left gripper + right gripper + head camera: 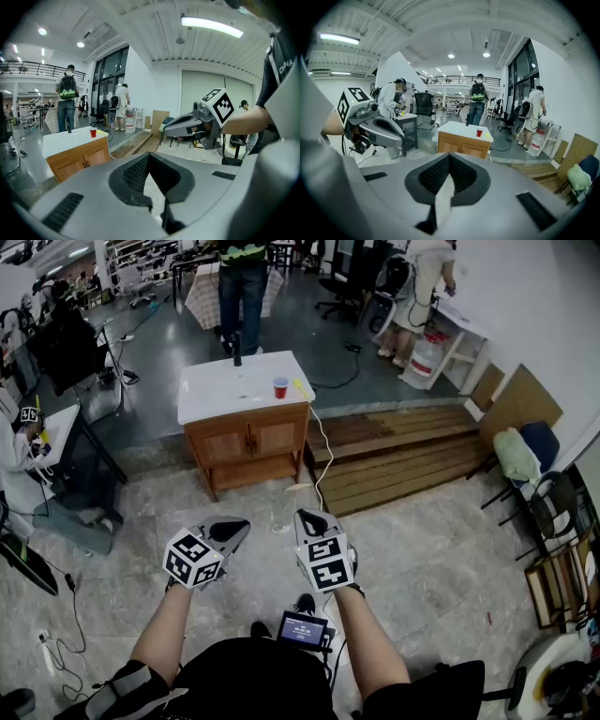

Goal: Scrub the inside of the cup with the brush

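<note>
Ceiling strip lights [212, 26] and tall windows [518, 79] are lighting the hall brightly and evenly, shadows are falling soft on the floor [422, 549], the white desk top [225, 395] is glaring slightly, and both wide-angle views are bending toward dark round borders, with the left tool [149, 155] and right tool [449, 156] showing soft near the lens.

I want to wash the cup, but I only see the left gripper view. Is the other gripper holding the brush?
Observer: No. The right gripper view shows the right gripper shut, nothing between its jaws.
Operator: Where's the brush?
Observer: The head view shows a yellow thing lying beside the red cup on the cabinet; whether it's the brush, I can't tell.
Operator: Anybody nearby?
Observer: The right gripper view shows a person in white at a small table left of the cabinet.
</note>
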Motion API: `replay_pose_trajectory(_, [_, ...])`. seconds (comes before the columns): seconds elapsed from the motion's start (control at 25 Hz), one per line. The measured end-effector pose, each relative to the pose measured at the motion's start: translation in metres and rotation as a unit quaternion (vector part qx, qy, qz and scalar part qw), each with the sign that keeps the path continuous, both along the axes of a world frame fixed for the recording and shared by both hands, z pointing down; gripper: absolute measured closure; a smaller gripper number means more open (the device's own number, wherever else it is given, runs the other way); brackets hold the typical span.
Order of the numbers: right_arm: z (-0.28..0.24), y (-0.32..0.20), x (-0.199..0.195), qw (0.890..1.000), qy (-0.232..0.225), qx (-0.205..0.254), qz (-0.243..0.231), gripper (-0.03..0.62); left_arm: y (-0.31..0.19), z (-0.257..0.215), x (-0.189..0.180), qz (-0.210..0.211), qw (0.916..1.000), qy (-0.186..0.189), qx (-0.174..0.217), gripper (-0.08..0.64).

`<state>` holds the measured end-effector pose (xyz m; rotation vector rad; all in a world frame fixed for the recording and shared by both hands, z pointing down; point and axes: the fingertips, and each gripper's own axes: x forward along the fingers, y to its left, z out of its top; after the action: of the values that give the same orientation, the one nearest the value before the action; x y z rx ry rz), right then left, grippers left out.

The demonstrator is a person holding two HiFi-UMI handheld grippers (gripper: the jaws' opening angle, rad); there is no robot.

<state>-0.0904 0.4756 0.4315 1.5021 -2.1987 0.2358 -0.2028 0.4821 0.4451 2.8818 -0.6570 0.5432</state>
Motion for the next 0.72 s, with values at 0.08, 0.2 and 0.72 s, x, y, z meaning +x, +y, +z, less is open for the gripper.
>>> replay_pose_trajectory(0.08, [0.0005,-0.0017,0.0003,1.0,0.006,0.003,-0.003,0.584,-0.0029,-0.0001,-0.0007,-0.003,1.0,0.003,0.0,0.557])
replay_pose_trajectory(0.2, [-0.0006,-0.0048,0.0012,1.0,0.007,0.007,-0.003,0.584,-0.0066,-0.0015,-0.0012,-0.005,1.0,0.006,0.001,0.557])
replay_pose_trajectory(0.72, [-0.0034,-0.009,-0.0023,1.0,-0.01,0.007,-0.009,0.584,-0.0066,0.0028,0.0061,0.01,0.9999,-0.002,0.011,0.557])
